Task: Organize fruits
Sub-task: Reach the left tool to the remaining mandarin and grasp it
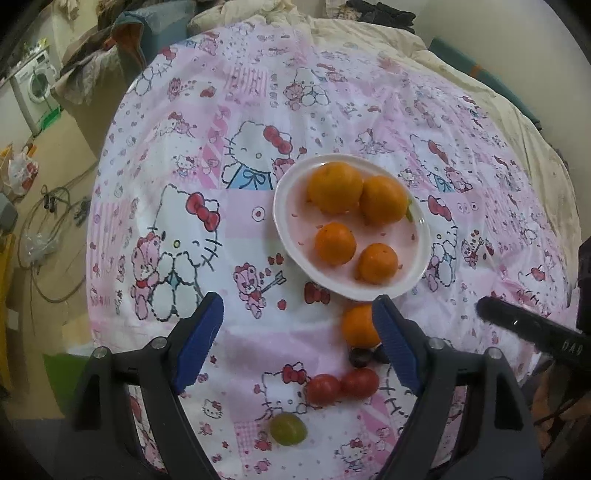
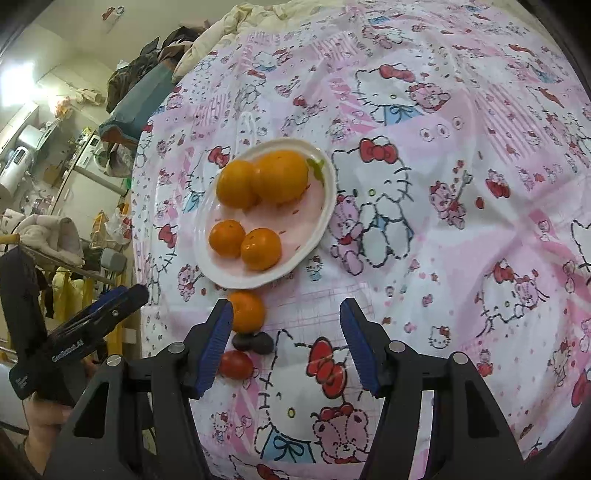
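A white plate (image 1: 295, 236) on the pink cartoon-print cloth holds several oranges (image 1: 334, 186). It also shows in the right wrist view (image 2: 207, 254). One loose orange (image 1: 356, 325) lies on the cloth just in front of the plate, with two dark grapes (image 1: 360, 357), two red tomatoes (image 1: 323, 387) and a green grape (image 1: 288, 428) nearer me. My left gripper (image 1: 297, 332) is open and empty, its right finger beside the loose orange. My right gripper (image 2: 286, 341) is open and empty, with the loose orange (image 2: 247, 310), dark grapes (image 2: 253, 341) and a tomato (image 2: 236, 363) by its left finger.
The cloth covers a bed with a cream quilt (image 1: 258, 11) bunched at the far end. The bed's left edge drops to a floor with cables (image 1: 51, 236) and a washing machine (image 1: 35, 81). Clutter and shelves (image 2: 48, 177) stand left of the bed.
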Demonstrator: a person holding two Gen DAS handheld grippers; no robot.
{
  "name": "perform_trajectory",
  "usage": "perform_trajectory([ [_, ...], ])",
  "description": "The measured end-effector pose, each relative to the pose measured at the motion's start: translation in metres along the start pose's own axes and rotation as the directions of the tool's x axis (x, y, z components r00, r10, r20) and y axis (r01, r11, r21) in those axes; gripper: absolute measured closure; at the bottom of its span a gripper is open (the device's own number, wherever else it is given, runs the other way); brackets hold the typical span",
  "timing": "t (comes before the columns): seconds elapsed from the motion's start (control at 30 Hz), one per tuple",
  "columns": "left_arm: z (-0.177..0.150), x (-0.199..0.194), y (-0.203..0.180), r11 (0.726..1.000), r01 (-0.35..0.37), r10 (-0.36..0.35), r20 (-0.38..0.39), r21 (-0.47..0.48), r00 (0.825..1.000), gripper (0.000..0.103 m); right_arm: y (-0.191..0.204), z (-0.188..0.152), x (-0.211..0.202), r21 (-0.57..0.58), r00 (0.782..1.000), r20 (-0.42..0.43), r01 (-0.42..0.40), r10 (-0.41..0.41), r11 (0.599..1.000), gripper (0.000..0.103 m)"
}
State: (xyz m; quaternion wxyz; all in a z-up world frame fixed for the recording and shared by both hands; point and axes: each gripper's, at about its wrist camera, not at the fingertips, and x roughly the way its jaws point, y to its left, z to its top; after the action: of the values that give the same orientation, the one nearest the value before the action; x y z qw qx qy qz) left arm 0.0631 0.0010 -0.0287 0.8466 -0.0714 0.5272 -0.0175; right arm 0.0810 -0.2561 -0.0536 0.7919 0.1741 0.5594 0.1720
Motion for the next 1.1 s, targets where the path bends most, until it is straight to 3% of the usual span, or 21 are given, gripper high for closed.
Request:
perform_trajectory([
  [0.1,-0.003,0.002,-0.001,0.999,-0.035,0.035,0.01,0.034,0.999,0.023,-0.01,0.001,-0.004,0.056,0.999,0.003,-0.045,0.045,0.997,0.04],
  [0.23,-0.002,0.008,0.003,1.0,-0.013,0.013,-0.008,0.011,1.0,0.023,-0.015,0.005,-0.002,0.085,0.99,-0.01,-0.141,0.143,0.986,0.04],
  [0.33,-0.002,0.016,0.007,0.998,0.043,-0.045,-0.039,-0.05,0.998,0.023,-0.017,0.006,0.003,0.106,0.992,-0.012,-0.127,0.129,0.986,0.04],
  [0.57,-0.01,0.051,-0.014,0.997,0.072,-0.077,-0.152,-0.039,0.985,0.023,-0.02,0.013,0.004,0.137,0.99,0.0,-0.139,0.141,0.981,0.04],
  [0.73,-0.017,0.07,-0.042,0.996,0.061,-0.045,-0.201,0.072,0.979,0.023,-0.029,0.014,0.003,0.156,0.994,-0.001,-0.112,0.114,0.981,0.04],
  [0.93,-0.018,0.087,-0.062,0.991,0.049,-0.016,-0.25,0.126,0.968,0.023,-0.042,0.009,-0.004,0.153,0.996,-0.003,-0.083,0.085,0.985,0.04],
  [1.03,-0.019,0.094,-0.068,0.99,0.02,0.016,-0.253,0.139,0.967,0.028,-0.046,0.008,-0.006,0.162,0.996,0.002,-0.088,0.089,0.983,0.04],
  [1.1,-0.02,0.098,-0.071,0.988,0.018,0.023,-0.263,0.155,0.965,0.041,-0.047,0.008,-0.009,0.158,0.996,0.006,-0.086,0.086,0.984,0.04],
])
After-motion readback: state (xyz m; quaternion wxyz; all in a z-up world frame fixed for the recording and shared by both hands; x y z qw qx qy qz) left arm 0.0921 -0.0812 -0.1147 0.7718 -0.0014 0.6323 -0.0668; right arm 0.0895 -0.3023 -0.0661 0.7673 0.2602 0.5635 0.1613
